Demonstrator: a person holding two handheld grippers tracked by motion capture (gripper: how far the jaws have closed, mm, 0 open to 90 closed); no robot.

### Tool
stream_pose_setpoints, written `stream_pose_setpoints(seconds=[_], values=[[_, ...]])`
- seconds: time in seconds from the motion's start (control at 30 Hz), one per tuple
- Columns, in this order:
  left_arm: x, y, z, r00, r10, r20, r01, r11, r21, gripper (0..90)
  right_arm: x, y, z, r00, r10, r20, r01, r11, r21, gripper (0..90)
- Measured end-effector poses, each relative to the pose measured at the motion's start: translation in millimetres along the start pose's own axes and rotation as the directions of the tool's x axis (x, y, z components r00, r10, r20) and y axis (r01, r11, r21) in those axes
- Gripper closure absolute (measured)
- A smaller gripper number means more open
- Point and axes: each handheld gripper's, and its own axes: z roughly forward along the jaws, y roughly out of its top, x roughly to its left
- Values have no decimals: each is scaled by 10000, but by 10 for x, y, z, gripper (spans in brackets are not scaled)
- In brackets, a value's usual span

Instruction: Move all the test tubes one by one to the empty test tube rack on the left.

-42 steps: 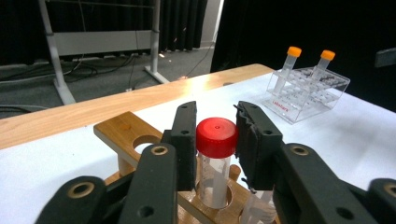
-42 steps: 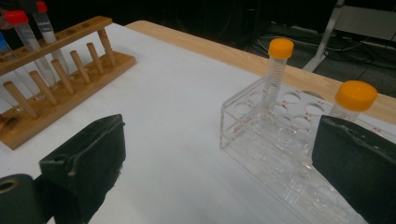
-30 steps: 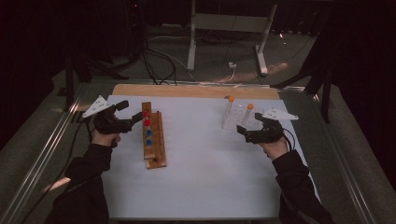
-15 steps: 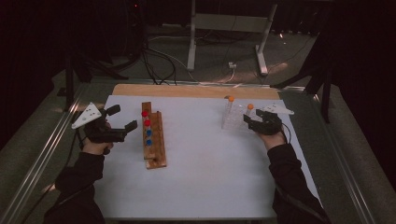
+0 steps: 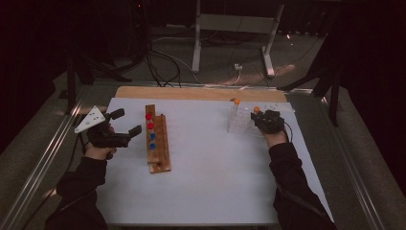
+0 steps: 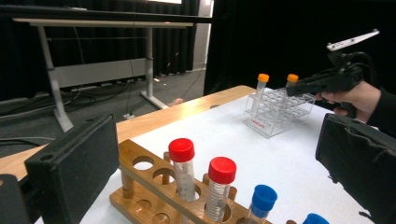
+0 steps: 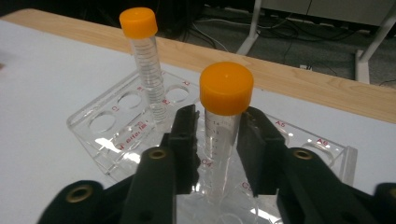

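A wooden rack (image 5: 160, 153) (image 6: 140, 170) holds two red-capped tubes (image 5: 150, 121) (image 6: 181, 150) and two blue-capped tubes (image 5: 152, 141) (image 6: 264, 196). My left gripper (image 5: 127, 121) stands wide open just left of it, pads (image 6: 74, 168) apart with nothing between them. At the far right sits a clear rack (image 5: 238, 125) (image 7: 105, 126) (image 6: 275, 112) with two orange-capped tubes. My right gripper (image 5: 261, 120) (image 7: 217, 126) (image 6: 327, 81) has just been closing and is now shut on the nearer orange-capped tube (image 7: 226, 91) (image 5: 256, 109). The other orange-capped tube (image 7: 140, 28) (image 5: 236, 101) stands free.
The white mat (image 5: 215, 177) covers the table, with a wooden strip (image 5: 191, 93) along its far edge. A metal rail (image 5: 43, 163) runs down the left side. Beyond the table stand a desk frame (image 5: 196, 48) and floor cables (image 5: 163, 62).
My right gripper moved forward to the clear rack, sank a little, and its jaws closed around the orange-capped tube. My left gripper drew back slightly from the wooden rack.
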Motion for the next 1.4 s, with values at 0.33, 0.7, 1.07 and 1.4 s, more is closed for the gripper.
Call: stream_pose_setpoints(seconds=[0.33, 0.7, 1.07, 1.4], values=[[-6, 23, 5, 9998, -108, 149, 106, 9999, 135, 7, -1, 149, -106, 9999, -147, 37, 148, 9996, -227, 753], [-149, 190, 18, 9978, 135, 656, -160, 9991, 387, 7, 76, 483, -484, 9976, -639, -282, 605, 9924, -1074, 754], [-375, 319, 133, 9888, 91, 1492, -166, 9987, 490, 7, 582, 534, -686, 9580, -1875, -2171, 1644, 9790, -1203, 754], [-629, 340, 316, 9777, 105, 2099, -260, 9971, 715, 7, 1081, 423, -764, 8853, -2696, -3788, 2437, 9629, -1159, 754]])
